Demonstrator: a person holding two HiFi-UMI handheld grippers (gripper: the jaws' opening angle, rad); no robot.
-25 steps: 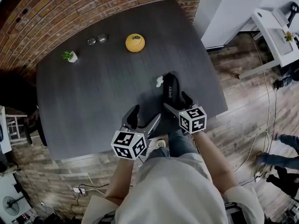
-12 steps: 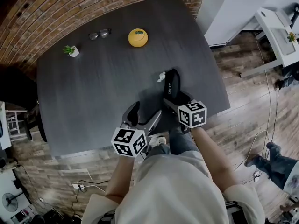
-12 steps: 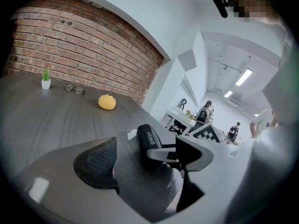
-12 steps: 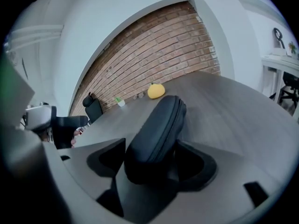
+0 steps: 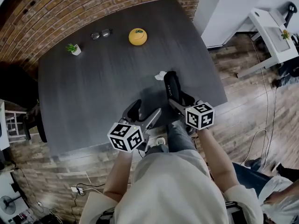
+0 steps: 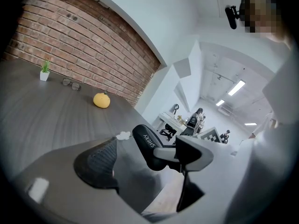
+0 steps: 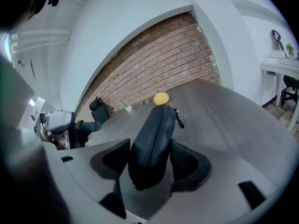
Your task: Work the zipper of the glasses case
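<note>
The black zippered glasses case [image 5: 170,84] stands on edge near the table's front right, its far end pointing away from me. My right gripper [image 5: 180,100] has just been closing its jaws, and both pads now press the near end of the case [image 7: 150,143]. The black zipper pull [image 7: 179,118] hangs at the far end of the case. My left gripper [image 5: 145,109] hovers just left of the case, open, with nothing between its jaws. In the left gripper view the case [image 6: 145,143] shows just beyond my left gripper [image 6: 145,168].
A dark grey table [image 5: 93,87] stands against a brick wall. At its far side sit an orange round object [image 5: 138,36], a pair of glasses [image 5: 101,33] and a small potted plant [image 5: 72,48]. A small white scrap [image 5: 160,75] lies beside the case's far end.
The right gripper's jaws have come together on the near end of the case. Both grippers have shifted slightly.
</note>
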